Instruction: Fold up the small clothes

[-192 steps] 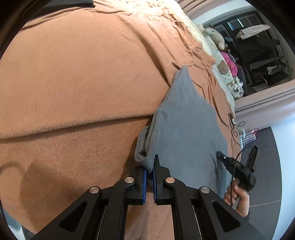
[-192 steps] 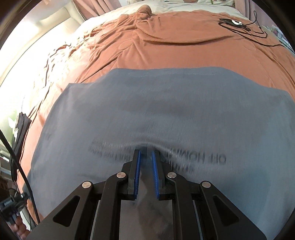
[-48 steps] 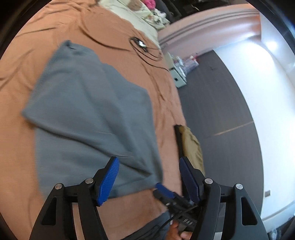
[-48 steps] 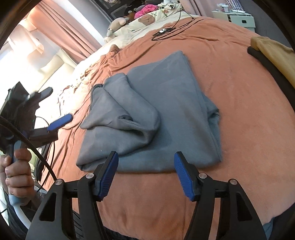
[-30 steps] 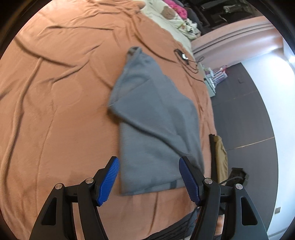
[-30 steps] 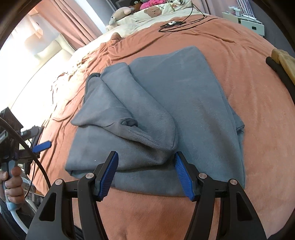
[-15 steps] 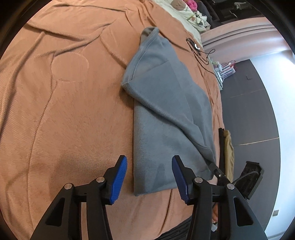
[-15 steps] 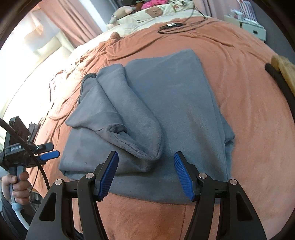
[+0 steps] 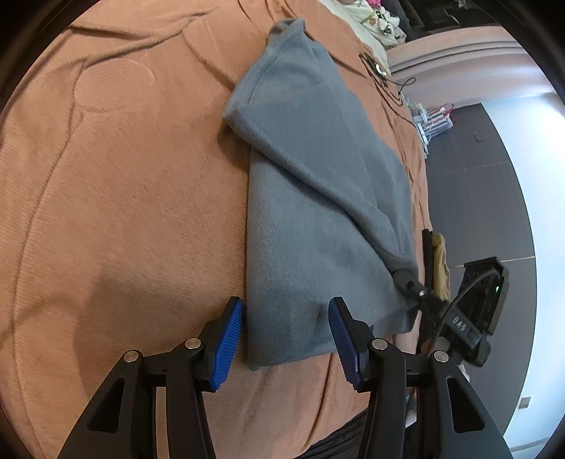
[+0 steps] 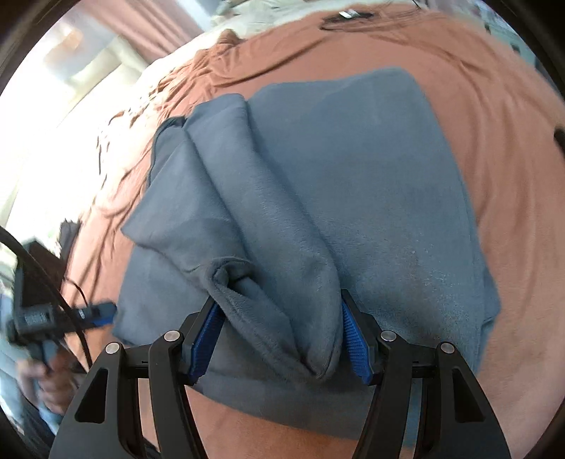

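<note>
Grey fleece garment (image 9: 317, 197), 1 of it, lies part-folded on the bed w/ an orange-brown bedspread (image 9: 123, 212), near the bed's near edge. One sleeve/flap is laid diagonally across the top, so 2 layers show along that ridge.

2 tongs in play. Left tongs (image 9: 286, 339): blue pads apart, straddling the near left corner of the garment; jaws have just been closing in, but the pads don't press the cloth yet – released, corner between them. Right tongs (image 10: 279, 339): jaws around the bunched sleeve end at the near edge, fabric filling the gap and touching both pads – looks like they're grasping that fold, though not squeezed tight.

From the right-wrist view, 1 hand (image 10: 46, 381) at far left holds the left tool's handle, blurred. From the left-wrist view the right tool's body sits at the garment's near right corner.

Other bits: 1 mustard-coloured cloth (image 9: 439, 264) w/ a dark strip beside it at the bed's right edge, 1 black cable (image 9: 385, 81) on the far side of the bedspread, pale bedding w/ prints (image 9: 374, 17) beyond.
</note>
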Demonstrator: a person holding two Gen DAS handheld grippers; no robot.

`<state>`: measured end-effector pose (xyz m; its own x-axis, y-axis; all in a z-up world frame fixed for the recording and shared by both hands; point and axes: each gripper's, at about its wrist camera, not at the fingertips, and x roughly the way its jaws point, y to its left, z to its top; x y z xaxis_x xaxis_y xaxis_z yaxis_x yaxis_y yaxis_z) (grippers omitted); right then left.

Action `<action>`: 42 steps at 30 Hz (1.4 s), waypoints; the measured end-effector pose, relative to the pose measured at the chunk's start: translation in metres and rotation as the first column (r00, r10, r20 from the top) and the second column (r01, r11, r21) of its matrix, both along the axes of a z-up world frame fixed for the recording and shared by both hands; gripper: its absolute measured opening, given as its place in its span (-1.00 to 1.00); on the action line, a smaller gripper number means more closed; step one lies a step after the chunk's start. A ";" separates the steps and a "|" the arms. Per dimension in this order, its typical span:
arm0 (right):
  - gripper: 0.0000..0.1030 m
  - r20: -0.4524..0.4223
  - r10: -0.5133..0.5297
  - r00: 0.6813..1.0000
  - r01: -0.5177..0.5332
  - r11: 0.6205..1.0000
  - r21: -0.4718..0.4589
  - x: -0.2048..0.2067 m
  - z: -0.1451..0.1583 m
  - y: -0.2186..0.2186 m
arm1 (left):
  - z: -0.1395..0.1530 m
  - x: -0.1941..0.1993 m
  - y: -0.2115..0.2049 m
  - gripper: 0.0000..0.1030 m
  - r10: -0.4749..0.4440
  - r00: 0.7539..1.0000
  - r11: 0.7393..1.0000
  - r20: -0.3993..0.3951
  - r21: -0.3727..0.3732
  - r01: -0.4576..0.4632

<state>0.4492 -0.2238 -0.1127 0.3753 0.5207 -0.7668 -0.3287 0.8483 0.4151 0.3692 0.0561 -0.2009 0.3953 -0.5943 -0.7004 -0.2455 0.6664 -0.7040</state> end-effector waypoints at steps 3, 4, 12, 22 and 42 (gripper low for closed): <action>0.16 -0.036 -0.012 0.999 0.014 0.998 0.054 0.005 -0.001 -0.008 | -0.003 0.001 -0.002 -0.08 -0.003 1.000 1.000 -0.003 0.011 0.003; 0.11 -0.044 -0.012 0.999 0.015 0.998 0.069 0.006 -0.001 -0.011 | -0.004 0.002 -0.004 -0.11 -0.001 1.000 1.000 -0.005 0.013 0.001; -0.85 -0.022 0.010 1.000 -0.008 0.995 0.099 0.009 0.007 -0.018 | 0.000 0.007 -0.006 -0.15 -0.001 1.000 1.000 -0.014 0.020 0.001; -0.88 0.095 0.005 0.995 -0.014 0.996 0.090 -0.027 0.032 -0.036 | 0.018 0.012 -0.015 -0.12 -0.027 1.000 0.998 0.006 0.052 0.027; -0.89 0.056 -0.106 0.993 0.101 0.990 0.095 -0.060 0.006 -0.086 | 0.004 0.020 -0.037 0.07 -0.063 0.998 0.992 -0.010 0.106 0.064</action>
<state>0.3891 -0.3103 -0.1066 0.4754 0.5439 -0.6916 -0.2681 0.8382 0.4749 0.3895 0.0187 -0.1965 0.3544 -0.5404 -0.7632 -0.2042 0.7517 -0.6271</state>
